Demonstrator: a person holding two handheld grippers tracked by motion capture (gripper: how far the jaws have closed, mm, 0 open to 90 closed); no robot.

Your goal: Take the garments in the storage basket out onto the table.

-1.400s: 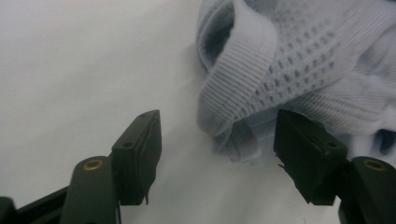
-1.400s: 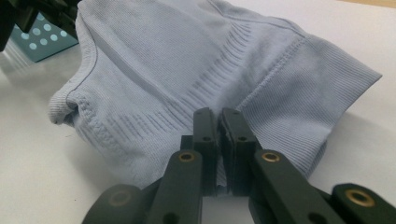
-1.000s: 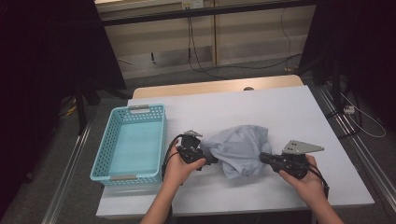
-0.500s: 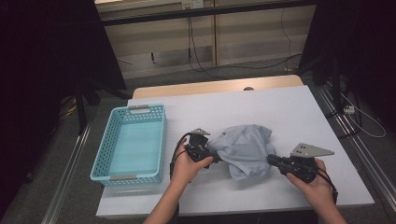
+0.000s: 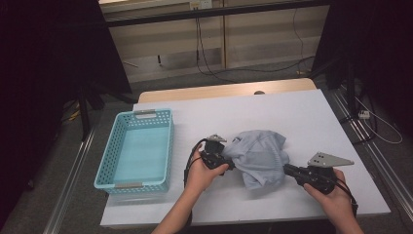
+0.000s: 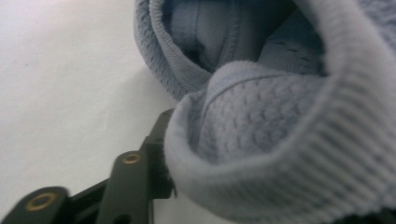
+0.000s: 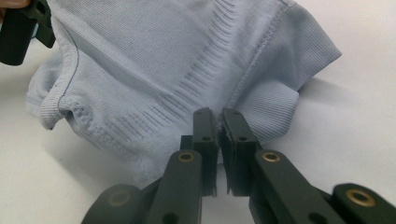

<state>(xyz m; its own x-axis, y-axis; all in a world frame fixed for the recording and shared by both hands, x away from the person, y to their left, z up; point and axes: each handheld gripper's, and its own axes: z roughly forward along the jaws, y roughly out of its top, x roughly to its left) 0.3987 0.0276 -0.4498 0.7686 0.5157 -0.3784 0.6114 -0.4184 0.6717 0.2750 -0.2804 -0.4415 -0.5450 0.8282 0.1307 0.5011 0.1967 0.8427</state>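
White tabletop (image 5: 302, 117) took up most of the high view, with dark curtains on both sides and a bare wall with dangling cables behind it.

Nearest the camera, two forearms came in from the bottom edge. The right gripper (image 5: 291, 170) sat in the right hand, jaws pressed nearly together and pinching the edge of the shirt (image 5: 260, 156). In the right gripper view you could see that pretty clearly: the two black jaws (image 7: 219, 140) were almost touching, with the ribbed hem of the blue fabric caught at their tips.

The left gripper (image 5: 225, 160) was at the shirt's other side, just beside the bunched-up fabric. Its jaws had just been closing. The left gripper view showed one black jaw under a thick fold of the shirt (image 6: 261, 140), with knit cloth draped right over it, so fabric was between the jaws, but I couldn't tell if it was actually pinched yet.

So the light blue shirt lay crumpled on the table between the two grippers, a bit right of centre and toward the near edge.

Further left sat a turquoise plastic basket (image 5: 109, 161) with perforated walls. Nothing was in it that I could see, just its plain bottom. It stood apart from the shirt, close to the table's left edge.
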